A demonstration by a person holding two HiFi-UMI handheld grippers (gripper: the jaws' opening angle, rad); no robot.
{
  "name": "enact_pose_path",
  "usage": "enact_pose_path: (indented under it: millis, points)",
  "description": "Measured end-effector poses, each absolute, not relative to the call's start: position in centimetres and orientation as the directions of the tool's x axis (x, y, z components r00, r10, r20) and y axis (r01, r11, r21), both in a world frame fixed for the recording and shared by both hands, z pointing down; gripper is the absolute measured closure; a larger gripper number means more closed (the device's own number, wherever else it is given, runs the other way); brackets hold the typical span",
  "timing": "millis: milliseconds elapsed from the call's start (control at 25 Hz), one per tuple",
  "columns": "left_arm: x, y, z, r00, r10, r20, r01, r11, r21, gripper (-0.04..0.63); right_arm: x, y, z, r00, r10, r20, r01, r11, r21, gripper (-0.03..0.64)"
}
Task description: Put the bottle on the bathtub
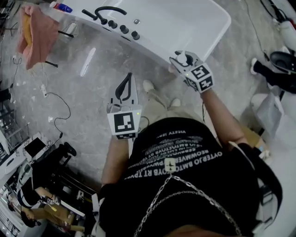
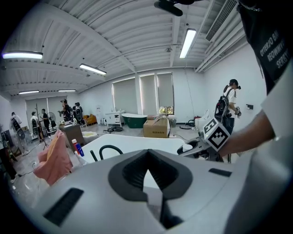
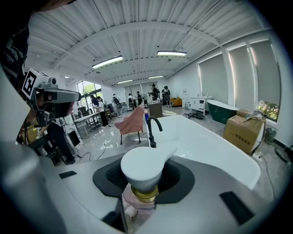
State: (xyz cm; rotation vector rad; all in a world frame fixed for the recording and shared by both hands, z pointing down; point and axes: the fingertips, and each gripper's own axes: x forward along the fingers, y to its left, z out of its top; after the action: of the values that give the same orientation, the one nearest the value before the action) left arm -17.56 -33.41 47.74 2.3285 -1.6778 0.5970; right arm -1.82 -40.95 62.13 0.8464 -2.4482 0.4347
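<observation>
- Bathtub point(image 1: 199, 23): big white tub, empty inside as far as I can see. Its flat rim is bare on my side. The far corner has the black faucet point(image 1: 109, 11) with its knobs, and a little blue-and-red container point(image 1: 63, 7) stands past that. So there's plenty of open rim to land on.
- Towel point(image 1: 39, 33): a pink one on a rack off the tub's end, well away from where I'm working. It doesn't matter for this.
- Right hand-held gripper point(image 1: 181, 59): this one has the goods. The jaws are part-way closed and clamped on the bottle's body just under the collar. From the head view it's up in the air right by the tub's near edge, pointing down at it.
- Left hand-held gripper point(image 1: 127, 82): the jaws are together with nothing in them. It hangs over the floor, short of the tub and near my body. It's basically a spectator.
- Bottle point(image 3: 142, 176): white pump top, gold collar, pinkish body, upright in my right jaws. It's not on the tub yet. It's beside the rim, and I can't tell if it's over it.
- Scorecard: the pickup and most of the carry look done. What's left, I reckon, is easing it onto the flat rim, setting it down upright and letting go.
</observation>
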Motion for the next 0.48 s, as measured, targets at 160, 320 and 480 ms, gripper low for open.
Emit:
enact_pose_path:
  millis: [160,320,480]
  points:
    - [-17.9,-33.5,48.8,0.274,-0.844,0.460,-0.941,-0.334,-0.053,0.598,-1.7,-42.0,63.6,-0.658,-0.490,0.572,-0.658,0.743,-0.120,0.489]
    - [-18.1,-34.2,49.5,0.287,-0.836,0.468,-0.936,-0.348,-0.046,0.598,-2.2,-43.1,65.1,-0.643,-0.490,0.589,-0.662,0.742,-0.106,0.488]
    - [-18.0,-34.8,50.9,0.303,-0.812,0.498,-0.918,-0.390,-0.077,0.598,-2.4,-43.9,66.9,-0.637,-0.468,0.612,-0.661,0.740,-0.123,0.488]
